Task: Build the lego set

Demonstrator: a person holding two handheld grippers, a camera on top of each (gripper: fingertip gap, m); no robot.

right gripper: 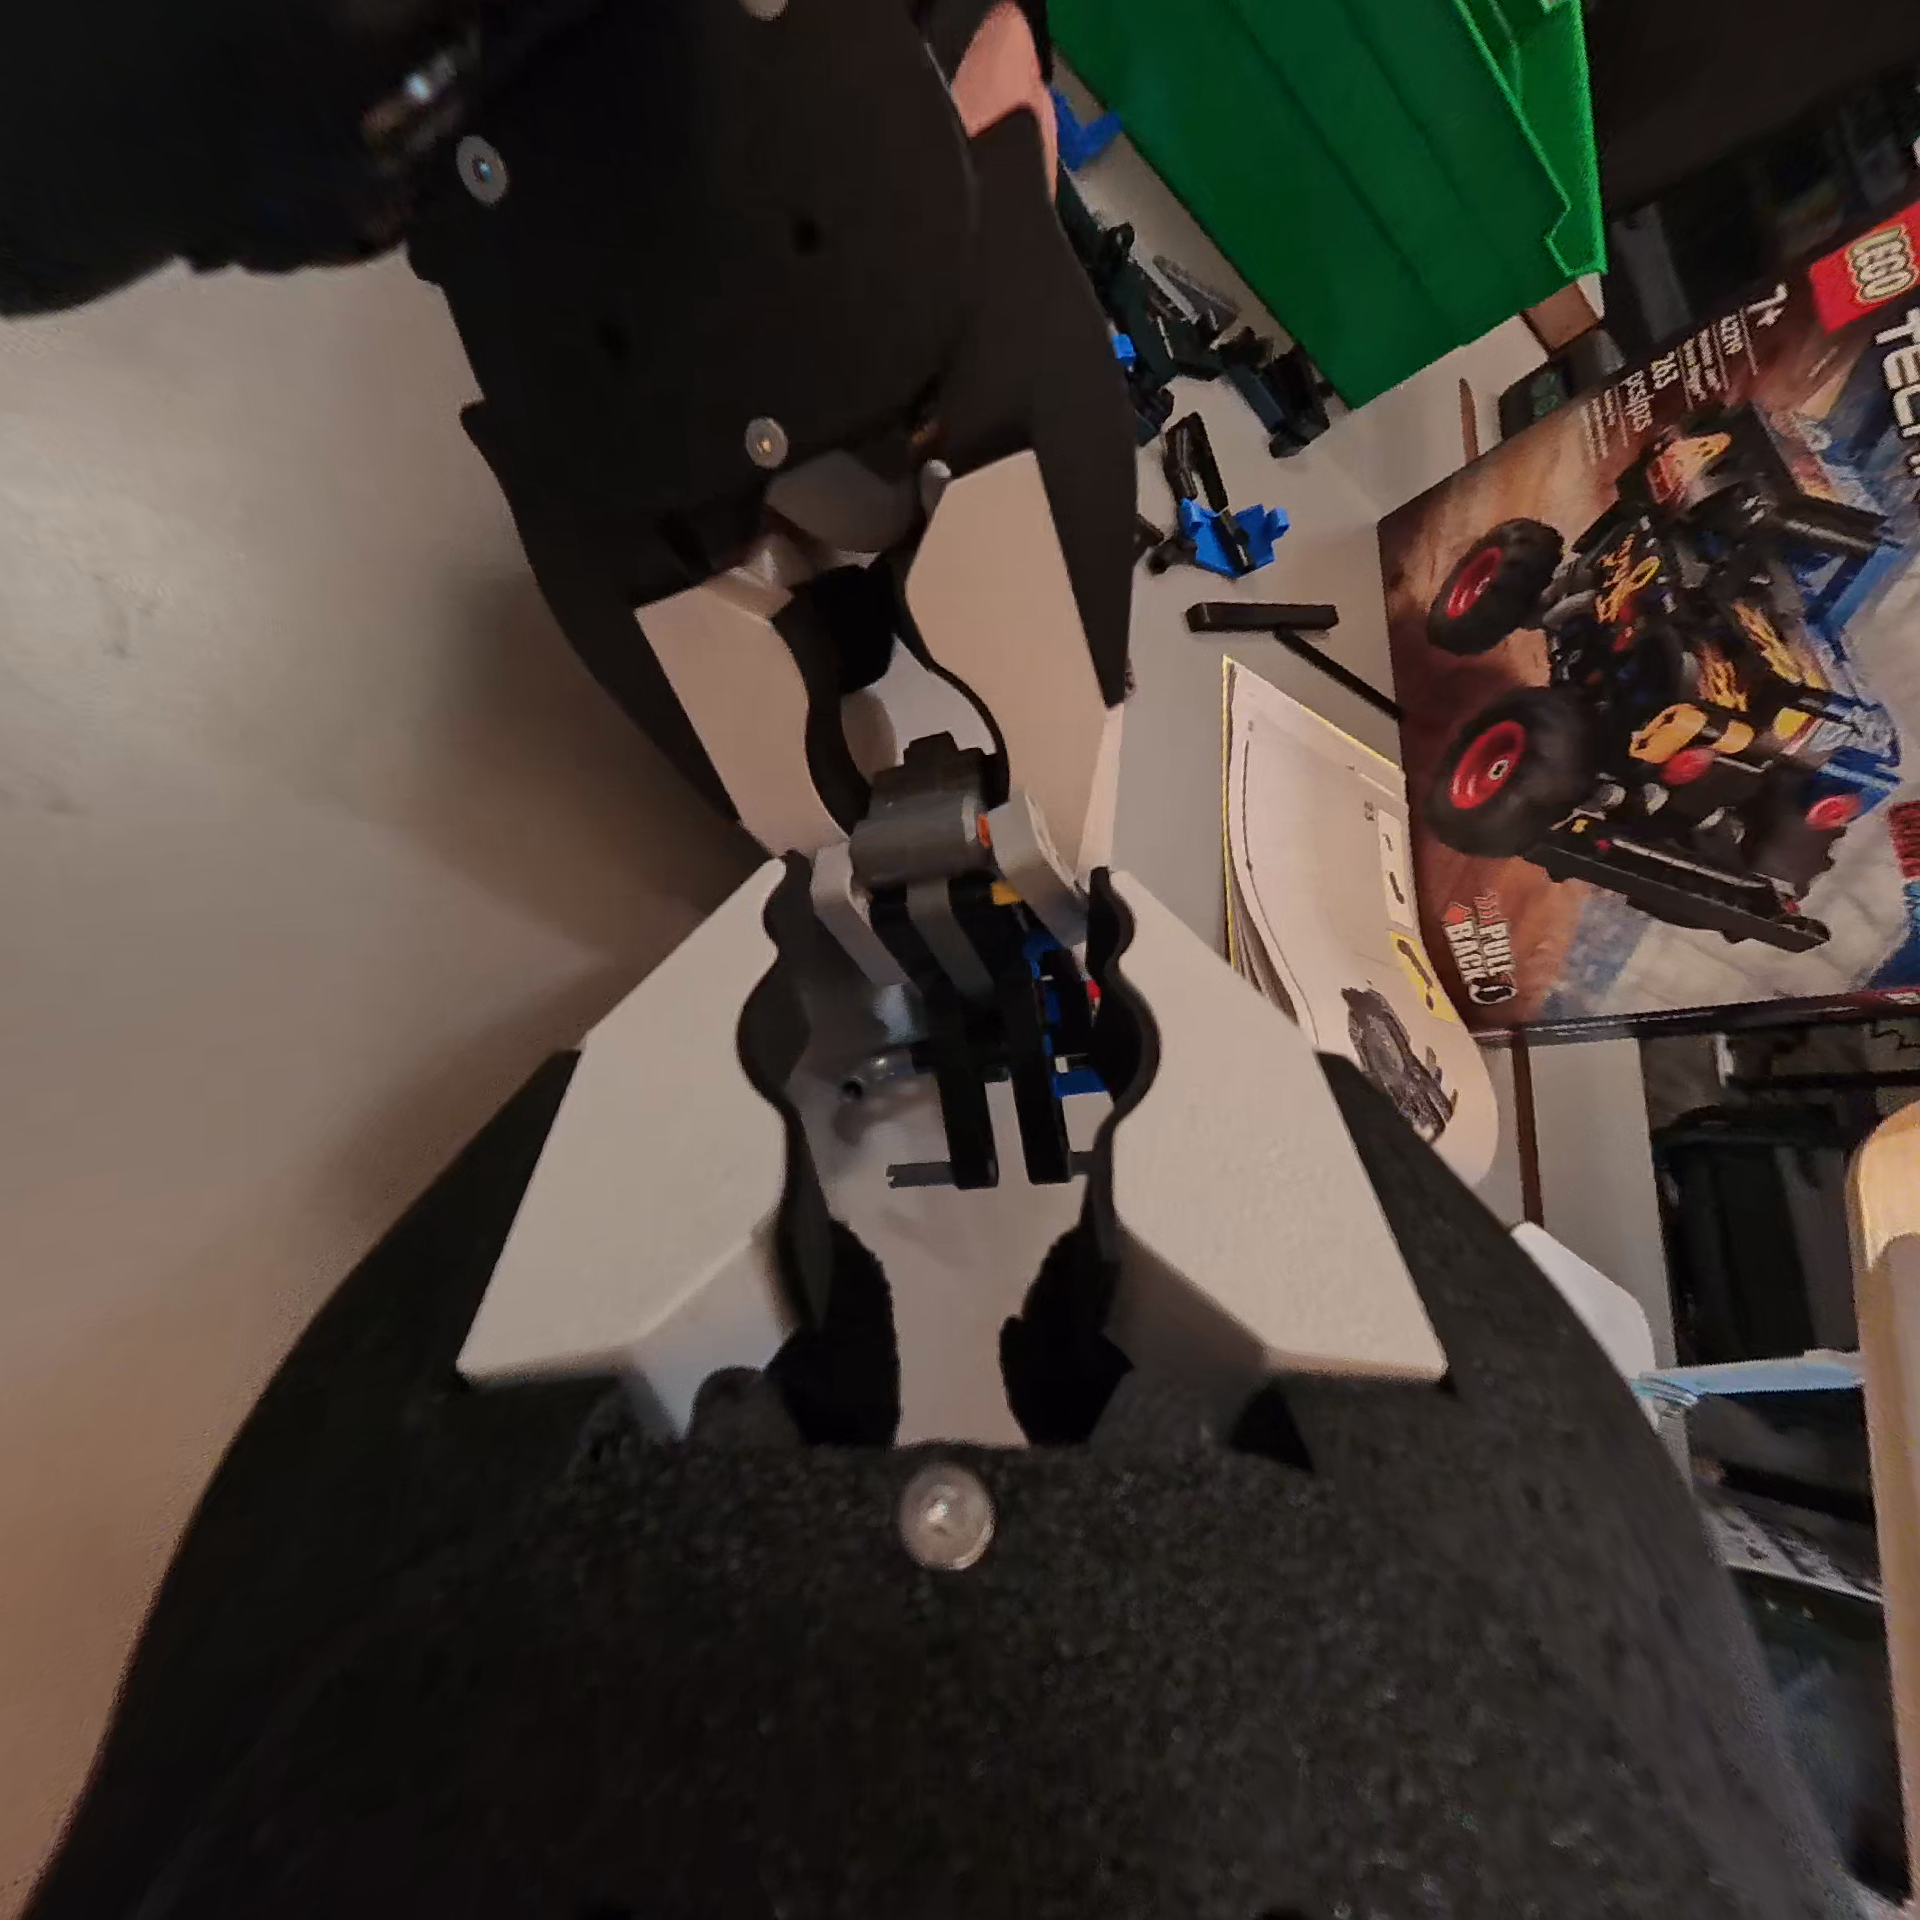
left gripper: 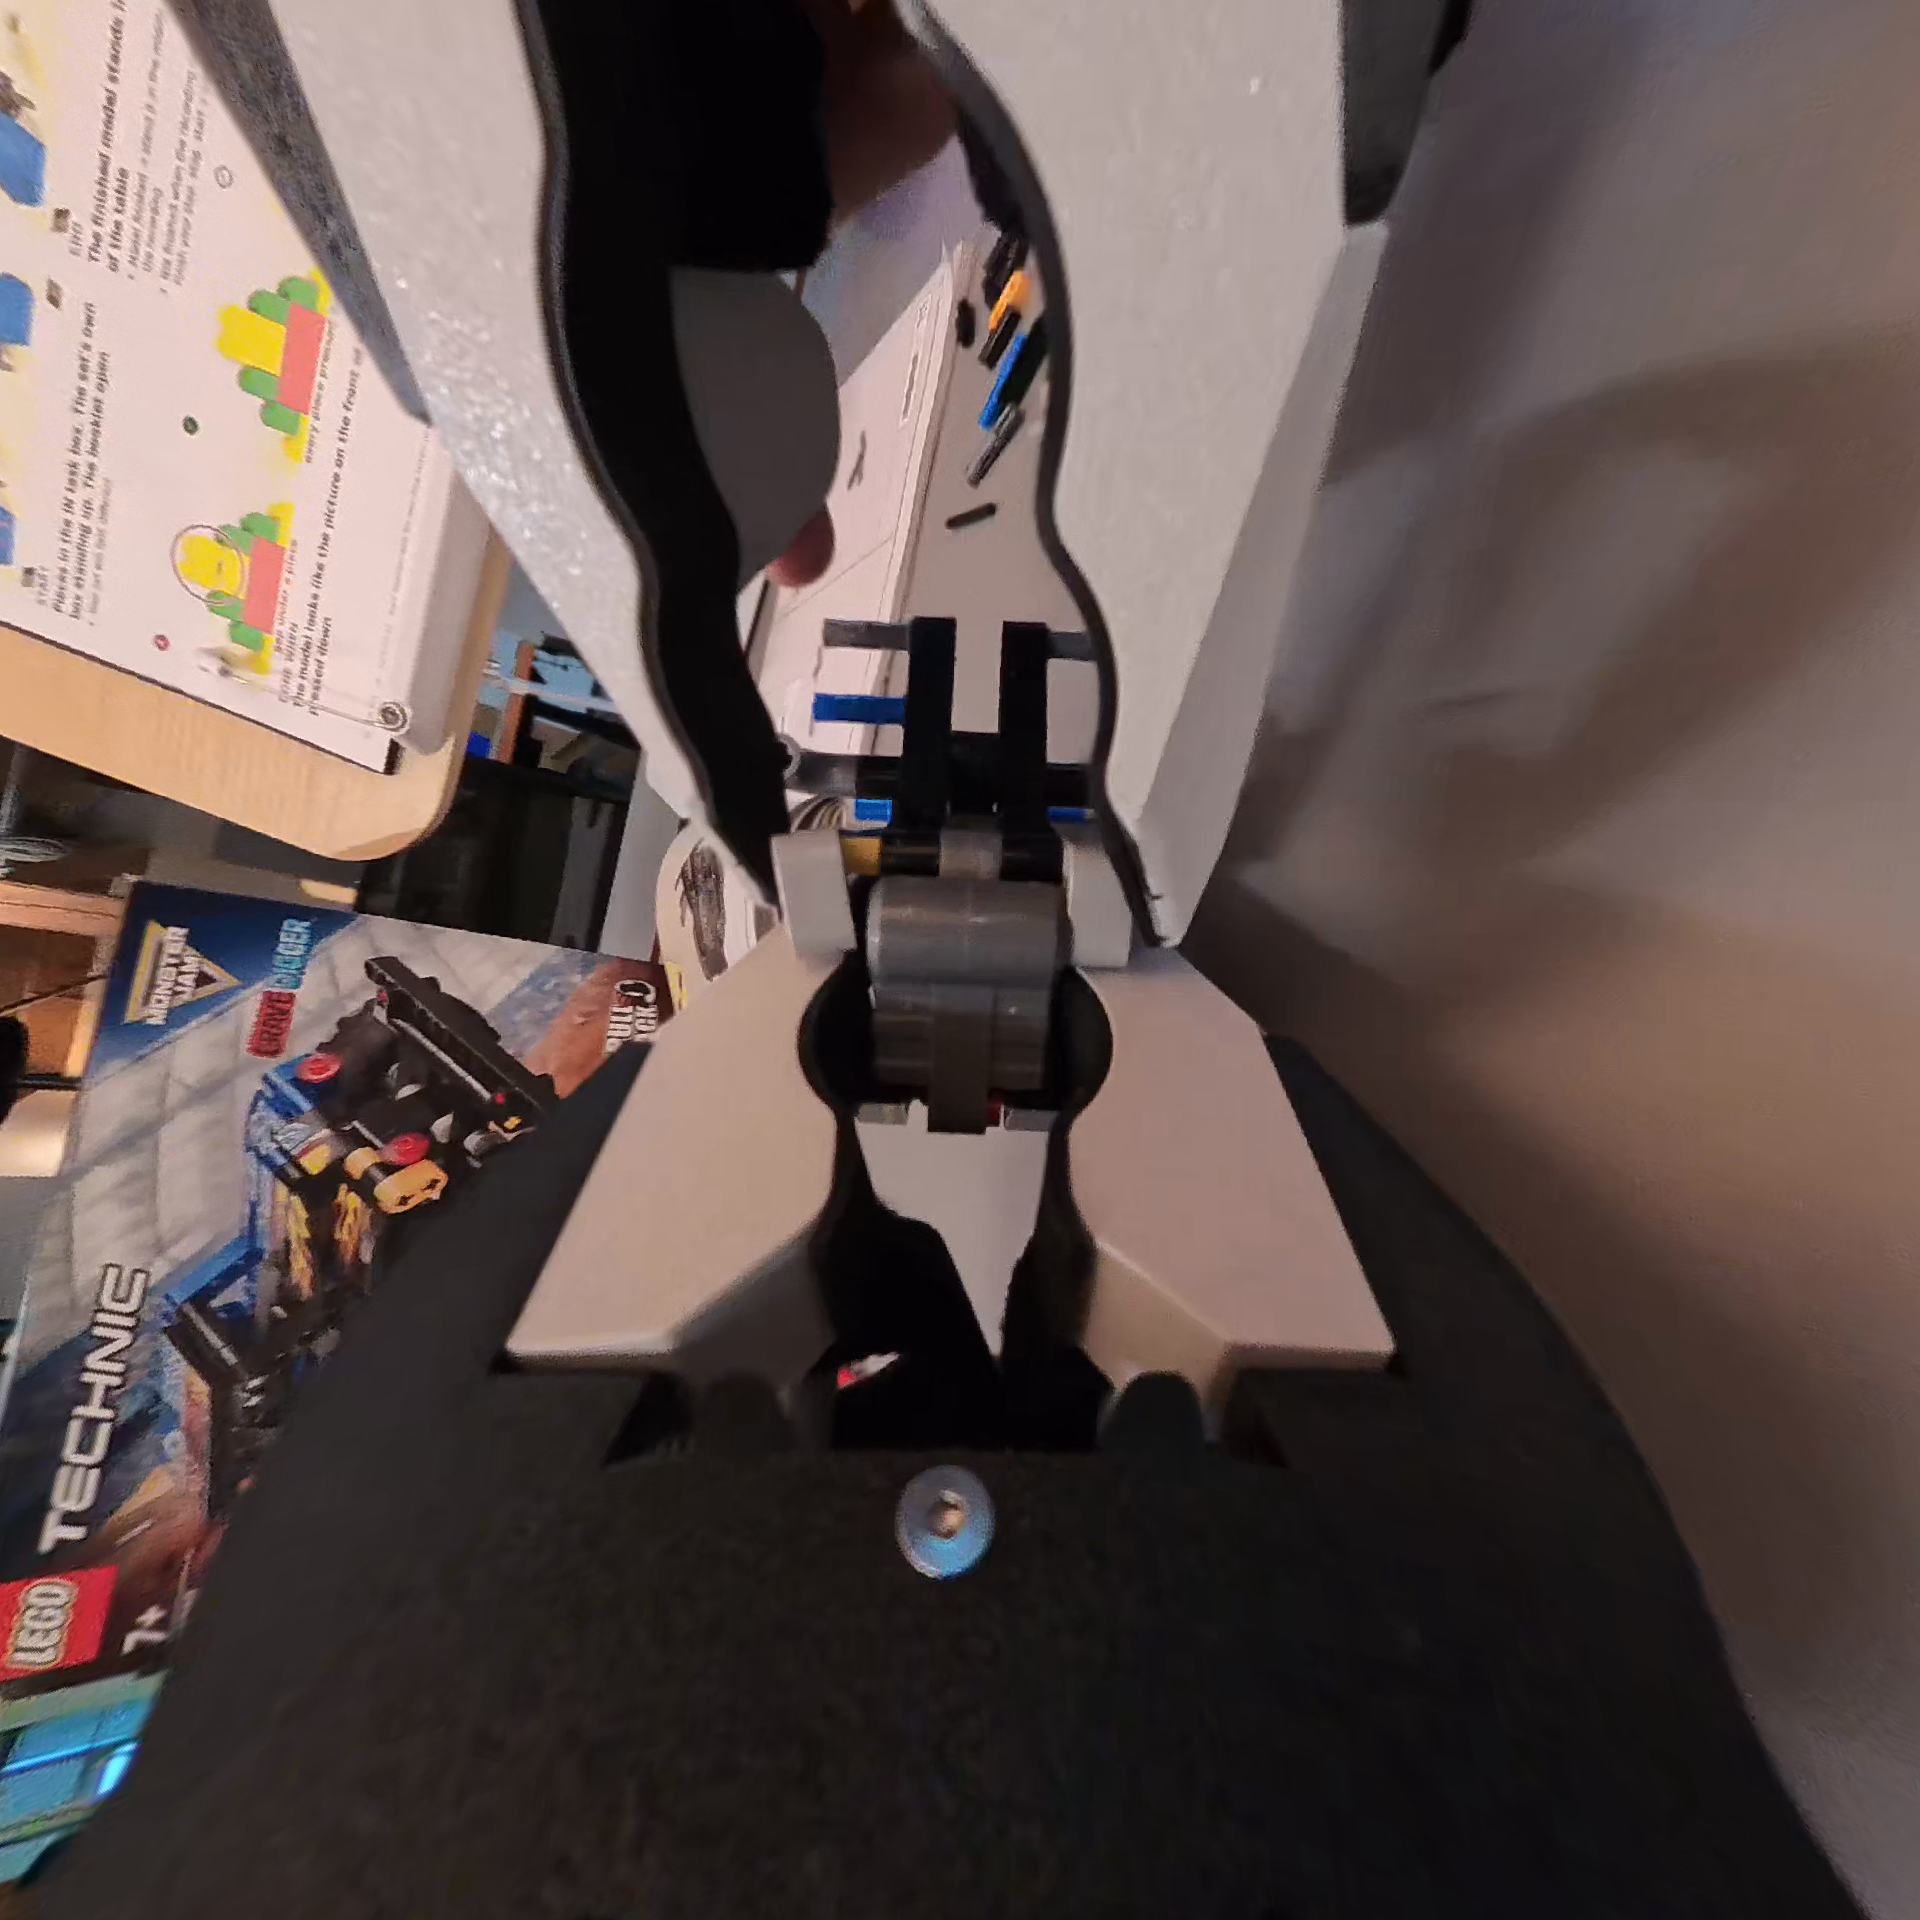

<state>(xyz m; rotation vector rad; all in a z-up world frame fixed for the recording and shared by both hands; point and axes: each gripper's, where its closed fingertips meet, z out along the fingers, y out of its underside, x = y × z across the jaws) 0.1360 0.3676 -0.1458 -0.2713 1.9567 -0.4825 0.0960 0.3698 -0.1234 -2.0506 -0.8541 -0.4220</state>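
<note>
A small lego assembly (left gripper: 966, 935) of a dark grey block, black beams and blue pins is held in the air between both grippers. My left gripper (left gripper: 966, 961) is shut on the dark grey block end. My right gripper (right gripper: 945, 883) is shut on the black beams (right gripper: 982, 1049) of the same assembly. The two grippers face each other tip to tip: the right gripper (left gripper: 935, 821) shows at the top of the left wrist view, and the left gripper (right gripper: 935, 800) at the top of the right wrist view. The fingers hide part of the assembly.
The set's box (right gripper: 1662, 675) and an open instruction booklet (right gripper: 1320, 883) lie on the pale table (right gripper: 260, 831). Loose black and blue pieces (right gripper: 1226, 530) lie near a green bin (right gripper: 1351, 156). A printed sheet on a wooden board (left gripper: 208, 364) stands to the left. My right fingertips sit around 4 cm from my left ones.
</note>
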